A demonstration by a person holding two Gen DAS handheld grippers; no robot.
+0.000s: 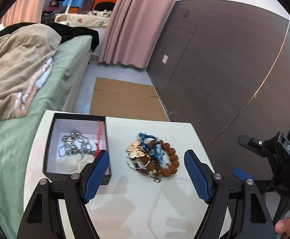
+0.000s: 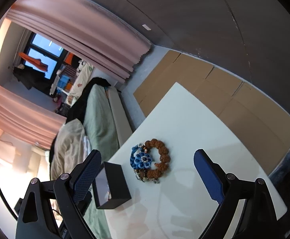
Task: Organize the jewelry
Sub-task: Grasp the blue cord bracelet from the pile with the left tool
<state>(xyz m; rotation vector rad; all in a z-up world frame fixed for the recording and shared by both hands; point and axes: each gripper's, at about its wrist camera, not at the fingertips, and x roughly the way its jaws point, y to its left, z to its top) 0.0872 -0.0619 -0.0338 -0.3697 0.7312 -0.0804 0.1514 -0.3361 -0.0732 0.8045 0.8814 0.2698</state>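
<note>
— What have you got on the left wrist camera?

— My left gripper (image 1: 146, 164) hangs above the white table (image 1: 145, 203) with its jaws spread wide and nothing between them. Just past the fingertips lies a pile of jewelry (image 1: 152, 156): a brown beaded bracelet (image 1: 169, 159), a blue knotted cord piece (image 1: 152, 146), a gold butterfly (image 1: 135, 151) and a thin silver ring (image 1: 138, 162), all tangled together and touching. To the left of the pile sits an open black box (image 1: 77, 146) with a silver chain (image 1: 75, 144) and a red cord (image 1: 98, 134) lying inside it. My left finger pad (image 1: 96, 176) overlaps the box's near right corner in the picture; I cannot tell if it touches. The other gripper's body shows at the far right edge.

— And the right wrist camera?

— My right gripper (image 2: 147, 168) is also wide open and holding nothing. The same pile rests on the table (image 2: 194, 139) ahead of it, the brown bracelet (image 2: 161, 159) beside a blue flower (image 2: 142, 160). The box (image 2: 113, 187) stands just left of the pile, near the table's edge. Beyond are a bed with a green sheet (image 2: 100, 129), pink curtains (image 2: 81, 37) and flattened cardboard (image 2: 234, 95) on the floor.
</note>
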